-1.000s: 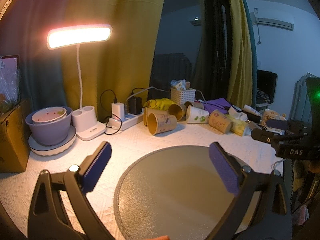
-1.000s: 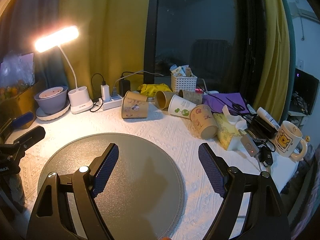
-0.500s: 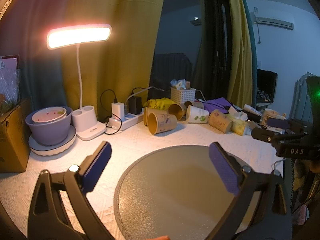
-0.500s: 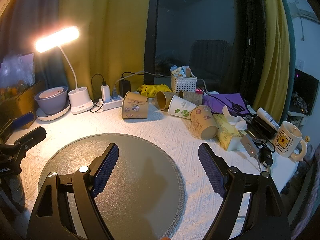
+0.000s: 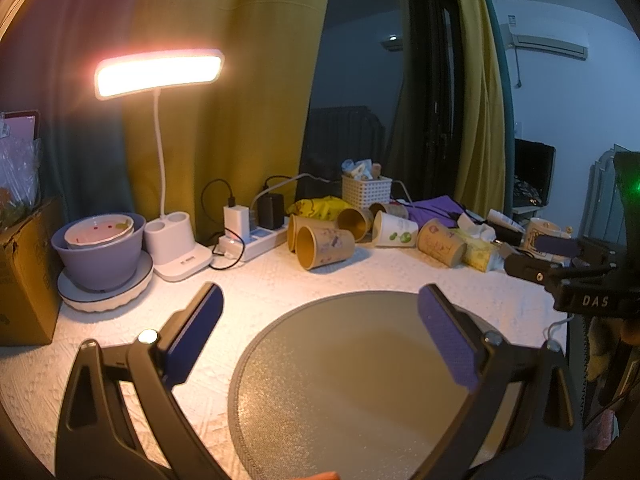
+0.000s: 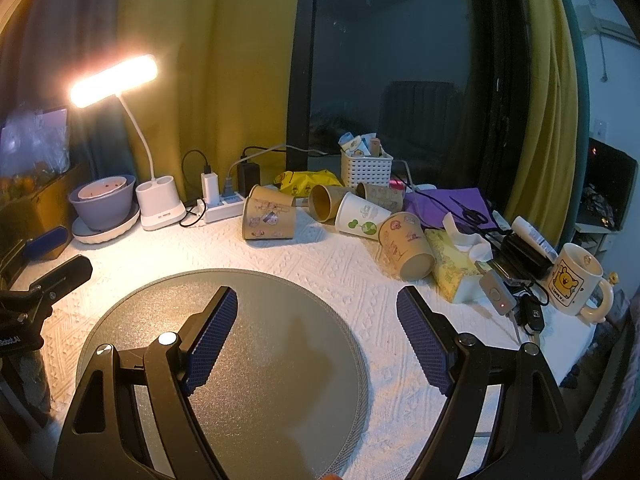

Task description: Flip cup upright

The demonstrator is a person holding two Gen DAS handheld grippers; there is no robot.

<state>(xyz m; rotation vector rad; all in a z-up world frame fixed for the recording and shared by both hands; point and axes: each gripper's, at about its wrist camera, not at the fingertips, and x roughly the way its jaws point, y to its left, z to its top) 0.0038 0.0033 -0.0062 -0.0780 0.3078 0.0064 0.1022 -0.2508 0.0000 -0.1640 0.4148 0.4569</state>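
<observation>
A white cloth with a raised diamond weave (image 6: 320,272) covers the table, and on it lies a round grey mat (image 6: 256,344) with a fine grainy surface. Both grippers hover low over that mat, pointing toward the back of the table. The left gripper (image 5: 320,328) has its fingers spread wide, their flat blue ribbed pads (image 5: 192,332) holding nothing; the right gripper (image 6: 316,328) is likewise wide apart and empty, its pads (image 6: 420,344) showing a knurled blue texture. Well beyond them, near the window, a cluster of paper cups lies tipped over. The nearest kraft-brown cup (image 5: 324,246) lies on its side with its mouth toward the left gripper, cartoon prints on its wall (image 6: 270,220); a second brown cup (image 6: 270,196) sits just behind it, touching. Beside these lie another open-mouthed brown cup (image 6: 324,206), a white cup with green print (image 6: 362,220), and a brown cup (image 6: 406,246) with its base facing forward, leaning beside a yellow tissue pack (image 6: 454,270). A white lattice basket (image 6: 366,168) holds small tubes and packets. At the left, a lavender bowl (image 5: 98,258) on a white plate holds a smaller pale dish. A white ceramic mug with a bear print (image 6: 574,284) stands upright at the right edge. A lit white desk lamp (image 5: 160,72) rises on a thin neck.
</observation>
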